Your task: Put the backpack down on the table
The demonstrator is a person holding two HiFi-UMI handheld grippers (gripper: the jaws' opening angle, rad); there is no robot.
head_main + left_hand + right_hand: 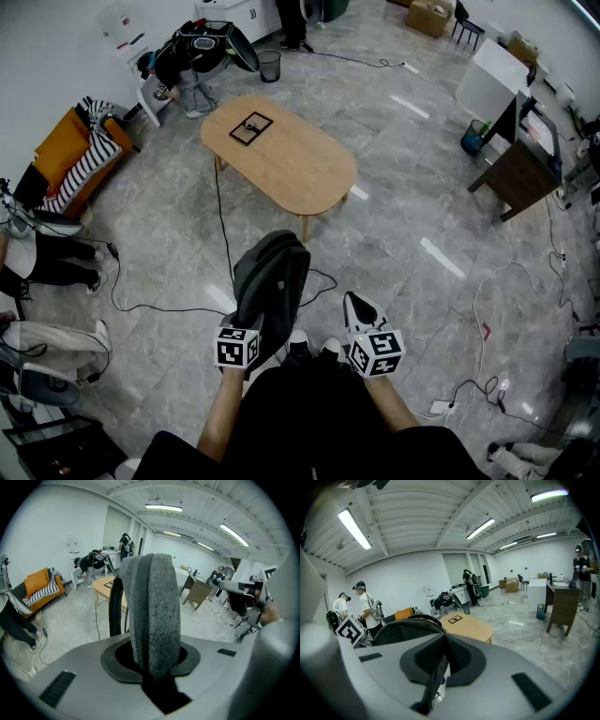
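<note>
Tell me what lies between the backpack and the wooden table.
Mostly bare grey floor, in the head view; a black cable trails across it from under the table past the backpack.

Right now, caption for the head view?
Left tool holds the grey backpack aloft, short of the wooden table.

Open office-like lab; grey tiled floor, trailing cables, ceiling strip lights, scattered desks

Beneath me spreads a glossy grey marble-tiled floor. Plain white walls enclose the room, long fluorescent ceiling tube lights glow overhead, and an orange cushioned sofa stands by the wall on my left.
</note>
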